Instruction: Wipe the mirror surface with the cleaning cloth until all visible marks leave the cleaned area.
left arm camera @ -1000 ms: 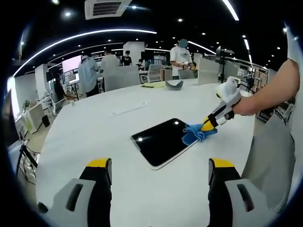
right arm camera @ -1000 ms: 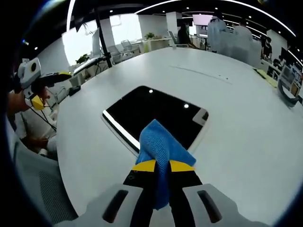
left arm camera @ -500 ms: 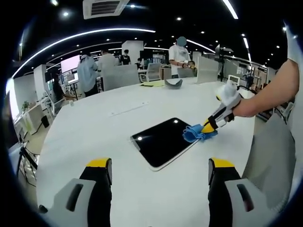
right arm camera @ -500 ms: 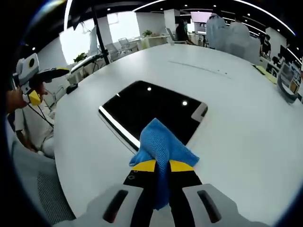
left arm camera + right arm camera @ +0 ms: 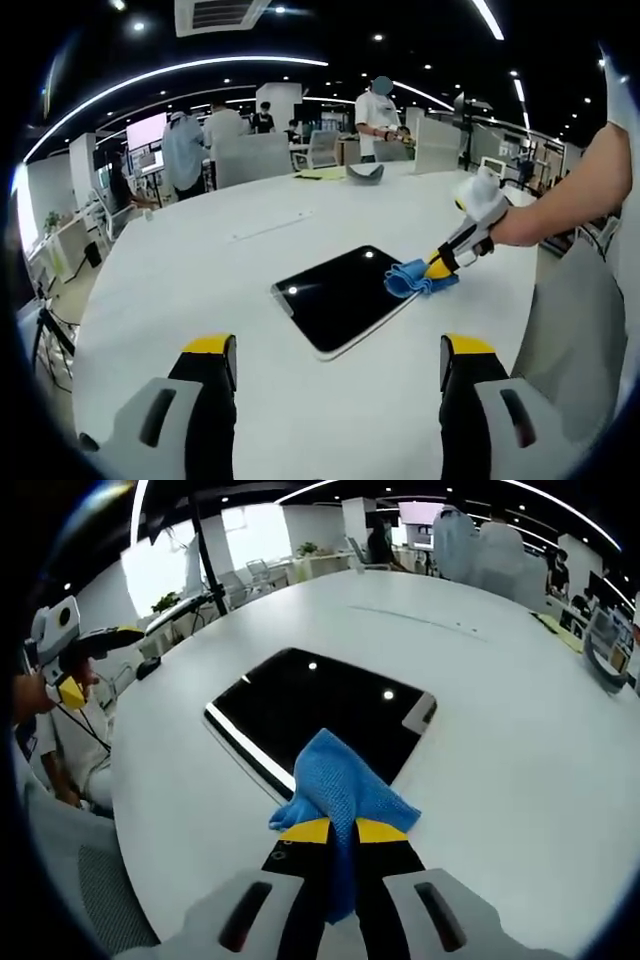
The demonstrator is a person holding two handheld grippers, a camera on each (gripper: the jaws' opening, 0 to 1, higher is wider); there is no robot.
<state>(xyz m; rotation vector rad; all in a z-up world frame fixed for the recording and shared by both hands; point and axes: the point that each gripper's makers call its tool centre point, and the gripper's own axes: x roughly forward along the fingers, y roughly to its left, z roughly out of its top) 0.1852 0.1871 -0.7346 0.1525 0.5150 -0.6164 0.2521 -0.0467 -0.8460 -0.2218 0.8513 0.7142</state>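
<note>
Broad white worktop across the middle of both views. At centre frame of the left gripper view, flat on it, a dark, glossy rectangular mirror with a pale rim and rounded corners, dotted with reflected ceiling lights. Crumpled blue cleaning cloth at lower centre of the right gripper view, lying on the mirror's near edge, pinched between the closed fingers of the right gripper. Left gripper at the bottom of its view, fingers spread wide, holding nothing.
</note>
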